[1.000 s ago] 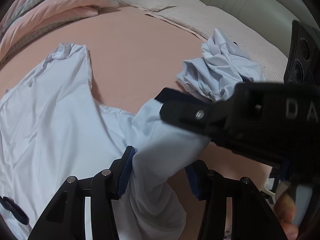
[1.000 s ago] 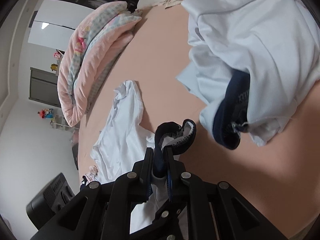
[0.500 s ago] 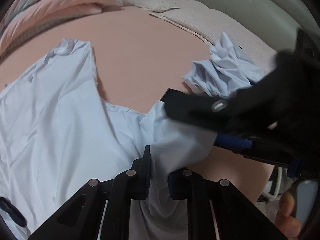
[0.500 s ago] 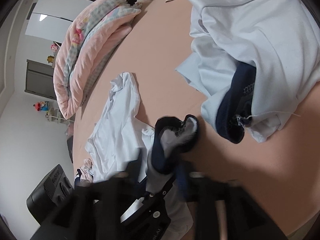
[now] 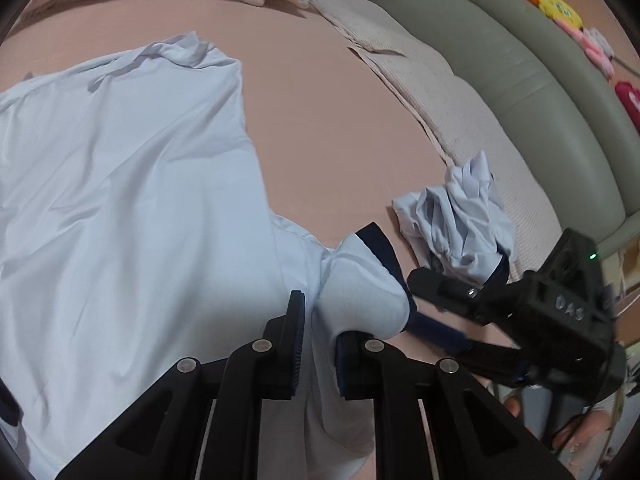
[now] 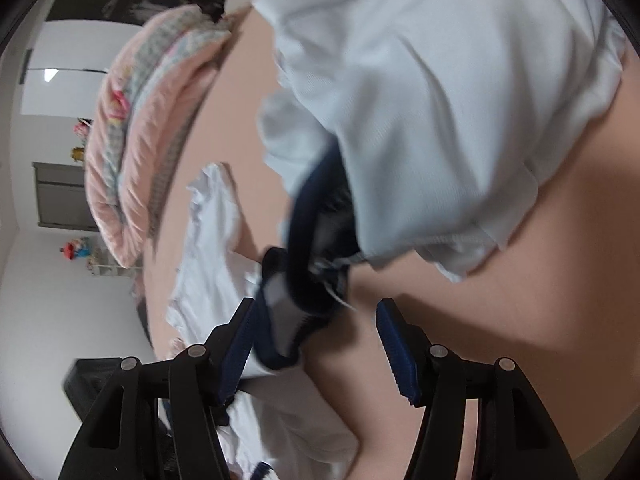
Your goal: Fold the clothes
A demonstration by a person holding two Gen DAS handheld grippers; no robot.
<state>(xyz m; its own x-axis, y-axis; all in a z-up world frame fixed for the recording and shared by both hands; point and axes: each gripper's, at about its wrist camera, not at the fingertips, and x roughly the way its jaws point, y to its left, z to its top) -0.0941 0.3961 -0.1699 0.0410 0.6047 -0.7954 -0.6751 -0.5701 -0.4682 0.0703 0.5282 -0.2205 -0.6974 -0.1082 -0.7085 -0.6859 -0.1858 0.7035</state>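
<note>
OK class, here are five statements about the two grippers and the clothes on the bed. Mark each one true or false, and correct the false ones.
1. The left gripper is shut on the sleeve of the spread-out shirt. True.
2. The right gripper is clamped on the navy cuff. False: its jaws have just been opening and stand apart, the cuff loose between them.
3. A crumpled shirt lies on the bed. True.
4. The spread-out shirt is red. False: pale blue.
5. A folded pink quilt lies on the bed. True.

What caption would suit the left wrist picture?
Left gripper pinches the sleeve of a pale blue shirt spread on a pink bed.
</note>
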